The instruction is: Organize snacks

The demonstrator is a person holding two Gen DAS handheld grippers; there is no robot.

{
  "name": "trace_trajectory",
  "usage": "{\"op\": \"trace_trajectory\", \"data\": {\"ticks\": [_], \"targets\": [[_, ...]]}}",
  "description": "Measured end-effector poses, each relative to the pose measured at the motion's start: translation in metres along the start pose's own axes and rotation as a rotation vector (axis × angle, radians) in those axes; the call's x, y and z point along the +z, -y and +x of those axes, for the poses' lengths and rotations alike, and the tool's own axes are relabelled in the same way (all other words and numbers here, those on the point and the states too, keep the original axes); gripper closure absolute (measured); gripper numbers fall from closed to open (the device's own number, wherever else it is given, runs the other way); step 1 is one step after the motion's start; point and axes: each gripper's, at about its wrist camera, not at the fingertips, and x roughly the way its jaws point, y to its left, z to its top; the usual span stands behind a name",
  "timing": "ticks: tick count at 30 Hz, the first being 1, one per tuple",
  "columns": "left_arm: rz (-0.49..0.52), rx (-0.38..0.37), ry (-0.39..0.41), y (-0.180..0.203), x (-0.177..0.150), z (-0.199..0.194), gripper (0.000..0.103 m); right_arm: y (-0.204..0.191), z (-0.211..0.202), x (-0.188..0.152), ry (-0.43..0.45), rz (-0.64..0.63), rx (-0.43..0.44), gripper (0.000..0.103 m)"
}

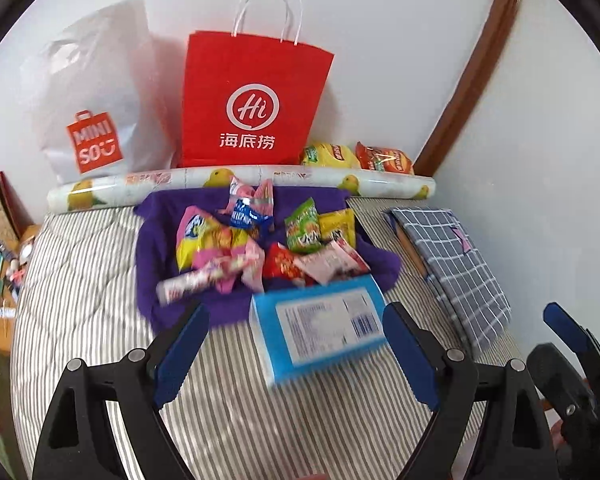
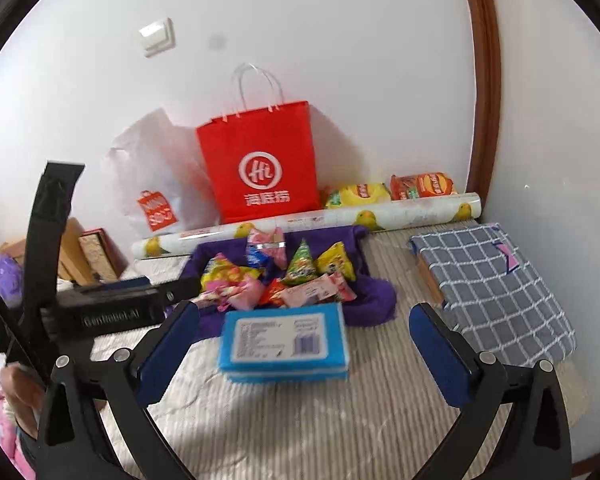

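Both tongs are released and empty: the left gripper (image 1: 296, 356) and right gripper (image 2: 304, 350) each hang spread above 1 blue box (image 2: 283, 342), which lies label-up on the striped bedcover (image 2: 300, 420). Just behind it, a heap of small snack packets (image 1: 260, 244) sits on 1 purple cloth (image 1: 156, 248) — too jumbled to count. 2 bags stand at the wall: 1 red paper bag (image 1: 252, 96), 1 white plastic bag (image 1: 96, 92).

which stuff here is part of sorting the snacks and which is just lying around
Job: blue box, snack packets on the purple cloth, chip bags, red bag.
Lying about: checked cloth, patterned roll, white bag, wall switch.
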Motion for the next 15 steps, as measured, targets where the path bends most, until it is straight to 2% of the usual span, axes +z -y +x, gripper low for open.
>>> {"op": "trace_trajectory", "data": {"ticks": [7, 15], "targets": [[0.029, 0.078, 0.091, 0.019, -0.039, -0.050, 0.015, 0.003, -0.043, -0.030, 0.039, 0.036, -0.009, 0.000], [0.058, 0.118, 0.153, 0.050, -0.074, -0.085, 0.015, 0.018, -0.072, -0.054, 0.035, 0.054, -0.091, 0.000]]}}
